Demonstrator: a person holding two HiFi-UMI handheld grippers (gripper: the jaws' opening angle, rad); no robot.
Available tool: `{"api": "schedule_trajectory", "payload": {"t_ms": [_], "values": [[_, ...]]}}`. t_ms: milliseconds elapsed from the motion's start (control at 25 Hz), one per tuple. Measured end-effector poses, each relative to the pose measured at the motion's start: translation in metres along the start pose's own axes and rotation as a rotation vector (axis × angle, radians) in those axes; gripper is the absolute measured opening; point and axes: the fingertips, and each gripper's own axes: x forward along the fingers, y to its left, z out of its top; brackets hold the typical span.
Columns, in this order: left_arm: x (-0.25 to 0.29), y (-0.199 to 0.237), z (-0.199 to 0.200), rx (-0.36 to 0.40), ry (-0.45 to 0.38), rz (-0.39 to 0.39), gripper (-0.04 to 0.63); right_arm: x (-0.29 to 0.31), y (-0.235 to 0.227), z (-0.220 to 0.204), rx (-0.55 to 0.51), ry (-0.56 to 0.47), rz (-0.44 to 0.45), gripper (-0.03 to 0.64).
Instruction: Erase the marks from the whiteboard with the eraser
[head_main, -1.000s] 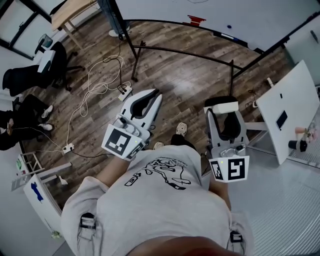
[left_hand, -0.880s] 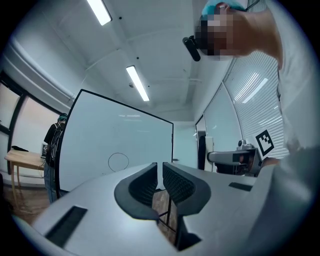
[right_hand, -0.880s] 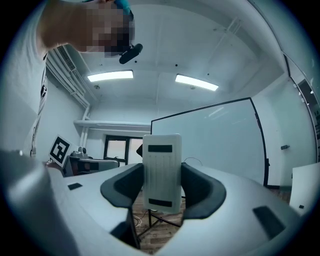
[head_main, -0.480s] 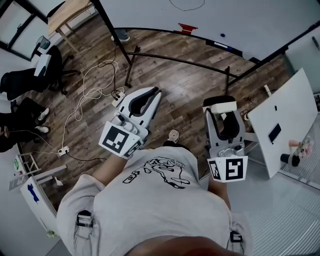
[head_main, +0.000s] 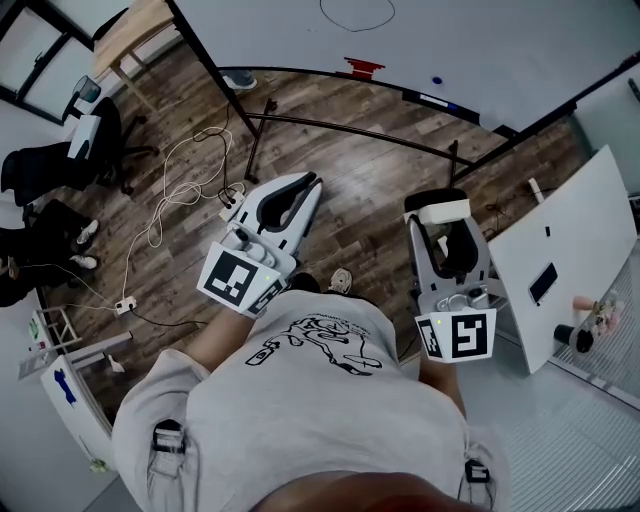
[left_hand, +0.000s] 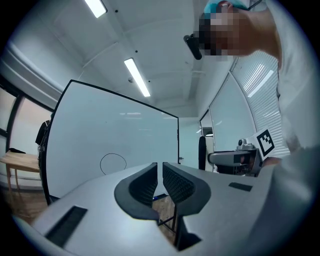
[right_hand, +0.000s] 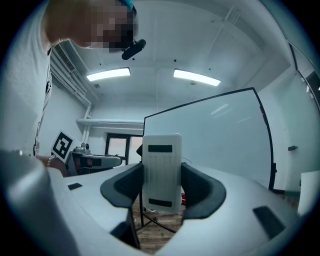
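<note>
Left gripper (head_main: 303, 190): held in front of my chest over the wooden floor (head_main: 370, 170). Its jaws stand nearly together with only a thin slit between the pads, and nothing is in them.

Right gripper (head_main: 441, 214): held level with the left one and well apart from it. Its jaws are closed on the eraser (right_hand: 161, 170), a white oblong block standing upright between the pads and rising above them. The pads touch it on both long sides.

Floor: a white cable (head_main: 185, 165) lies looped to the left, ahead of the left gripper. A white panel (head_main: 575, 235) leans at the right.

Whiteboard (head_main: 500, 40): stands beyond both grippers on a black tubular stand (head_main: 350, 125), well apart from the eraser. One mark noted, a thin circle (left_hand: 113, 164), in the board's lower half, left of middle. A red item (head_main: 363, 68) and a small blue item (head_main: 436, 80) sit along the board's bottom edge; I cannot tell what they are.
</note>
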Motion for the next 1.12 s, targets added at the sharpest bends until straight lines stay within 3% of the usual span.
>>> {"api": "schedule_trajectory", "payload": {"t_ms": [520,1120], "values": [[0.033,0.043,-0.013,-0.028,0.008,0.035,0.046,0.060,-0.017,-0.018,-0.003,0.034,0.045,0.242],[0.089,0.178,-0.012,-0.036,-0.014,0.032,0.040,0.211,-0.028,-0.025,-0.059,0.059,0.025,0.242]]}}
